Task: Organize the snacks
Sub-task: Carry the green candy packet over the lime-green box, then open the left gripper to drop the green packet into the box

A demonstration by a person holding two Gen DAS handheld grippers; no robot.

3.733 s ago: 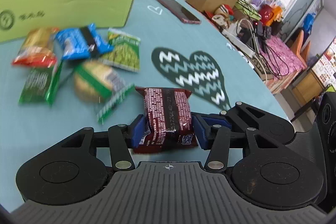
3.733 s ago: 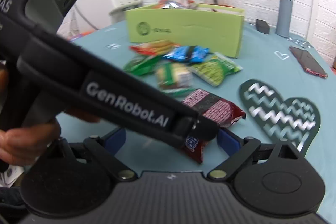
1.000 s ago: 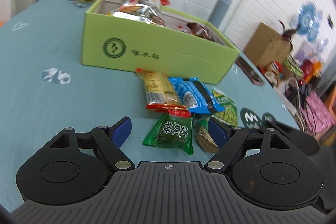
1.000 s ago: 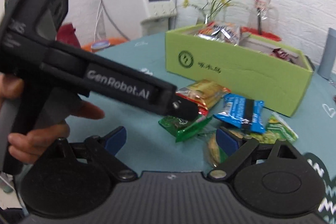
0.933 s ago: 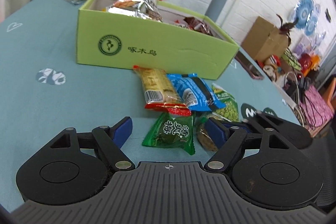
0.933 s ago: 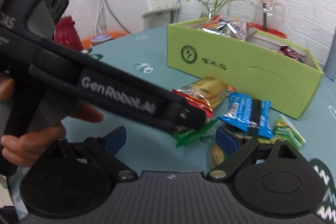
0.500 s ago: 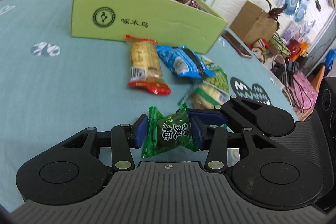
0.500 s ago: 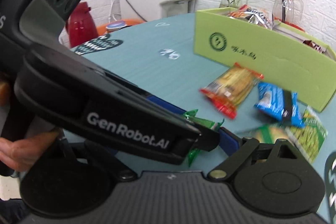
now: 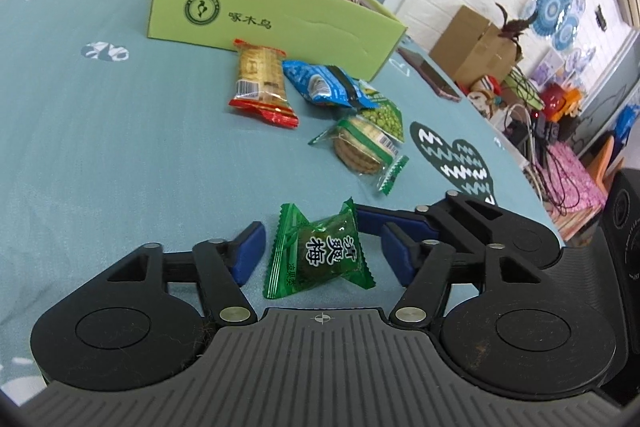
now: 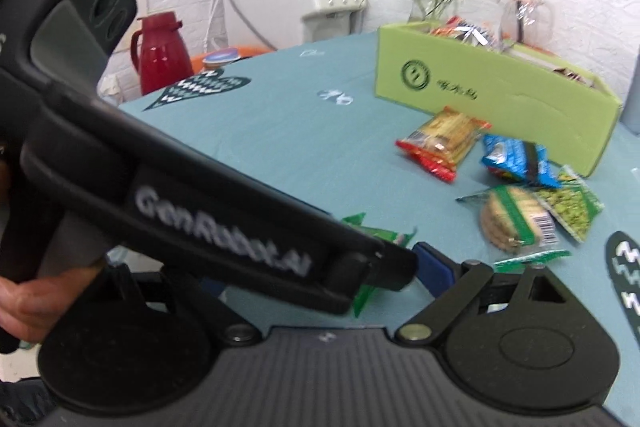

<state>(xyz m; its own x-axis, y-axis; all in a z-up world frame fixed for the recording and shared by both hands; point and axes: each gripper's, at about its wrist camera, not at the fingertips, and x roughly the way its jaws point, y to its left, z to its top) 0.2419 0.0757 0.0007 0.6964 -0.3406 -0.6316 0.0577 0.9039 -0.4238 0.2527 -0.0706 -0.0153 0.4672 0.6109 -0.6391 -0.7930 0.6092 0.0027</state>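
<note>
Left wrist view shows the left claw [image 9: 322, 253] with its jaws opening around a small green plum-candy packet [image 9: 318, 253]; the blue pads [image 9: 250, 253] stand clear of the wrapper on both sides, so nothing is gripped. The packet lies on the teal table [image 9: 120, 147], well short of the green box [image 9: 276, 17] and nearer the camera than the loose snacks in front of that box: an orange cracker pack [image 9: 260, 79], a blue packet [image 9: 324, 87], a green pea packet [image 9: 384, 115] and a round biscuit pack [image 9: 362, 147]. The right claw [image 10: 316, 267] is spread wide and empty, its far finger lying just beside the candy; the left tool's body crosses the right wrist view and hides most of the packet there. Judgement: the step in hand is securing this candy for transfer to the box, which already holds several snacks. To do it well, the pads should close on the plump centre, not on the crimped ends, which would fold and slip; the claw should then lift clear before travelling over the box wall. The packet's long axis runs roughly across the jaw line, tilted, one crimped end pointing up toward the box, the printed face toward the camera.
</note>
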